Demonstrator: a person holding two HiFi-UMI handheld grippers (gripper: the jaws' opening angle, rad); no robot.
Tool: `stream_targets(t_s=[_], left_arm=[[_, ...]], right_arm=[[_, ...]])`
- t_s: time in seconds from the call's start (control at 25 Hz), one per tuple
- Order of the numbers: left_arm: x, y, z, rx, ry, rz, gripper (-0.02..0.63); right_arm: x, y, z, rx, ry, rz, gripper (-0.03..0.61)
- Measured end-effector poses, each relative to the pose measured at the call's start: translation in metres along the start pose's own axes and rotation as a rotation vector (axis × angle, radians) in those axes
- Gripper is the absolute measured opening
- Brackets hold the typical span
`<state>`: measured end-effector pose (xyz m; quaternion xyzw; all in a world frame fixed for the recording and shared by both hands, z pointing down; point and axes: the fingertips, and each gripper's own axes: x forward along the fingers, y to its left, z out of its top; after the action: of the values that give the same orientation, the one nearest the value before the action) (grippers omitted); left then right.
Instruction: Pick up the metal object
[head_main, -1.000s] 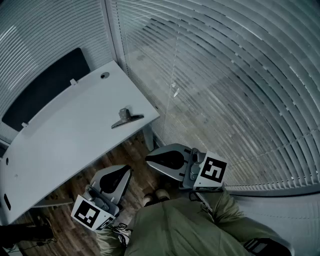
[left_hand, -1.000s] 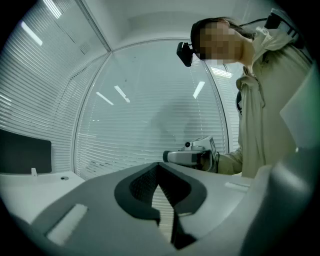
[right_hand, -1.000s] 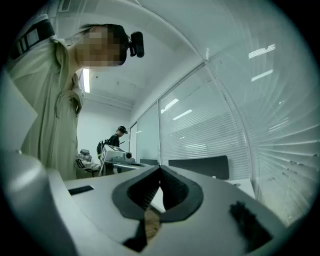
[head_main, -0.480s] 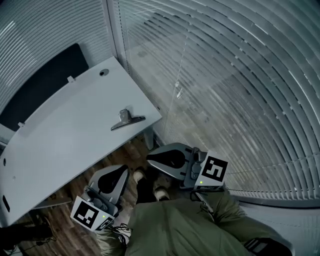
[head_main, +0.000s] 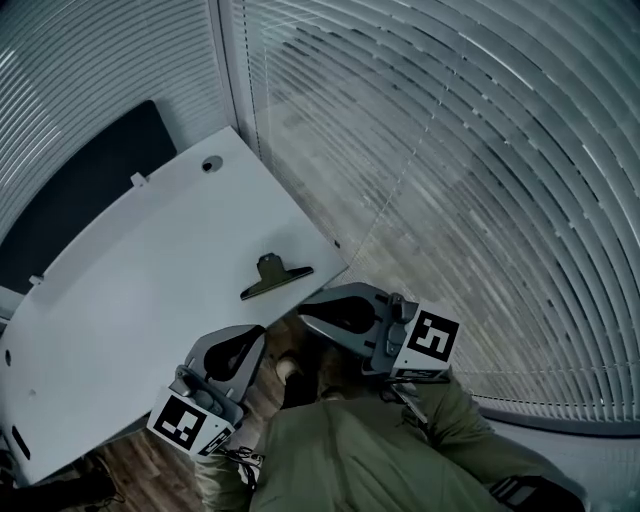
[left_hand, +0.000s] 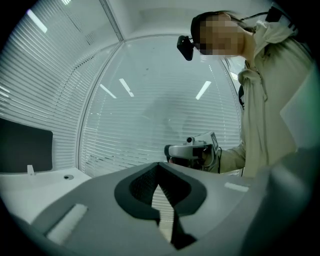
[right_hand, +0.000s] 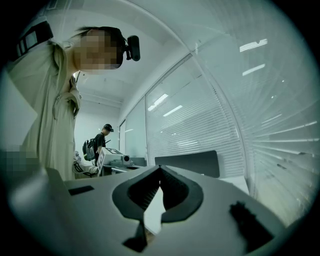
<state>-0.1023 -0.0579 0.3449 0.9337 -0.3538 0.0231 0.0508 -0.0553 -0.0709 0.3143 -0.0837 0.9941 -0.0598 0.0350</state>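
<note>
Head view first: the metal object, a dark clip-shaped piece, lies flat on the white table, close to the table's near right edge and apart from both tools. My left tool hangs below the table's edge, over the wooden floor, with its marker cube down near my leg. It's clenched and carries nothing. My right tool sits just under the table's corner, nose pointing left toward the object but not touching it, its own marker cube out to the right. Slatted blinds fill the whole right side, and a dark panel stands behind the table's far edge.

Over to the left gripper view: the left tool shows its jaws pressed together at the tip, nothing caught between them. Beyond them I see my right tool held out from my sleeve, blinds behind it, a corner of the table at the left with a small round hole, and the dark panel.

Now the right gripper view: the right tool is closed up too, tips meeting, empty. Past it there's my left tool with its marker face, the dark panel, blinds, and another person with a backpack standing far back.
</note>
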Motion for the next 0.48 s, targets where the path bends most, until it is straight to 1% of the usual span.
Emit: stream_targets(t_s=[0.28, 0.48], left_arm=[[0.017, 0.047, -0.013, -0.033, 0.003, -0.045, 0.006], [0.029, 0.061, -0.027, -0.082, 0.039, -0.057, 0.006]], right_arm=[[0.022, -0.035, -0.020, 0.027, 0.034, -0.067, 0.004], [0.025, -0.051, -0.031, 0.067, 0.066, -0.078, 0.005]])
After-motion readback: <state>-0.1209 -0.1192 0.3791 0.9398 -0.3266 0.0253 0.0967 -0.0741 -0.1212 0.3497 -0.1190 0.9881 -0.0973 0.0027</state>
